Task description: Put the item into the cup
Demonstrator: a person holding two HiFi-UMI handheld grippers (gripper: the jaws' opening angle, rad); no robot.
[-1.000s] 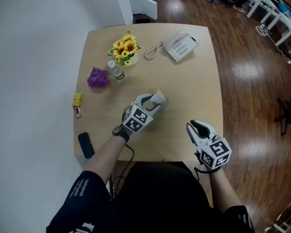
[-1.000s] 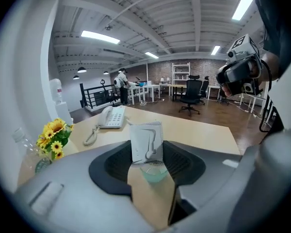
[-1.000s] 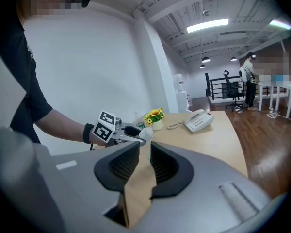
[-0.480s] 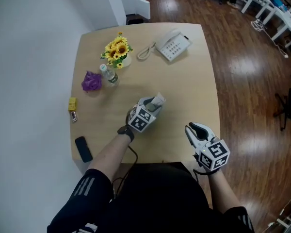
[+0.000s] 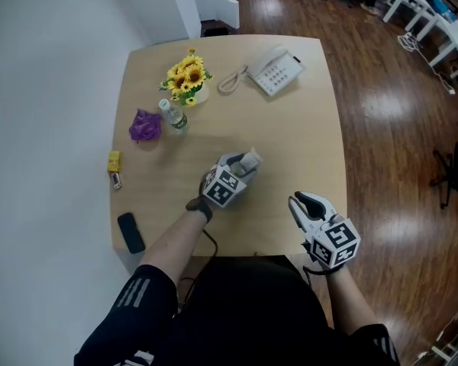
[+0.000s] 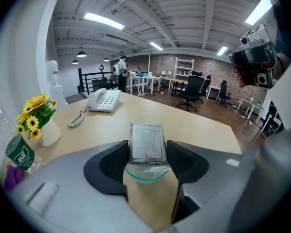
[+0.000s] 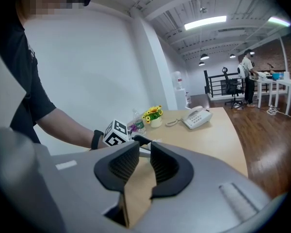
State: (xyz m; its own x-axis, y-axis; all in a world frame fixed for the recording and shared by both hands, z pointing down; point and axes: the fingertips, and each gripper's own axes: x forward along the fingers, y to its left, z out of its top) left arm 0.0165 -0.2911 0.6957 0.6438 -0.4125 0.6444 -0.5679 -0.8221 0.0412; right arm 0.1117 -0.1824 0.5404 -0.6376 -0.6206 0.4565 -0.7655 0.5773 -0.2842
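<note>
A flat white packet [image 6: 146,143] stands upright in a clear glass cup [image 6: 148,174] on the tan table [image 5: 305,128]. In the head view the packet [image 5: 251,158] pokes out of the cup [image 5: 249,168] near the table's middle. My left gripper [image 6: 148,155] straddles the packet just above the cup's rim. Its jaws have just been opening, and the packet stands between the pads without being pinched. My right gripper [image 5: 308,205] hovers near the table's front right edge. It is open by a narrow gap and holds nothing [image 7: 144,160].
At the back of the table are a white telephone [image 5: 278,72], a sunflower vase [image 5: 186,77], a small water bottle [image 5: 172,116] and a purple bundle [image 5: 143,126]. A yellow block [image 5: 114,162] and a black remote [image 5: 130,232] lie by the left edge.
The left gripper has sunk a little toward the cup, and its jaws have parted around the packet. The right gripper has stayed where it was.
</note>
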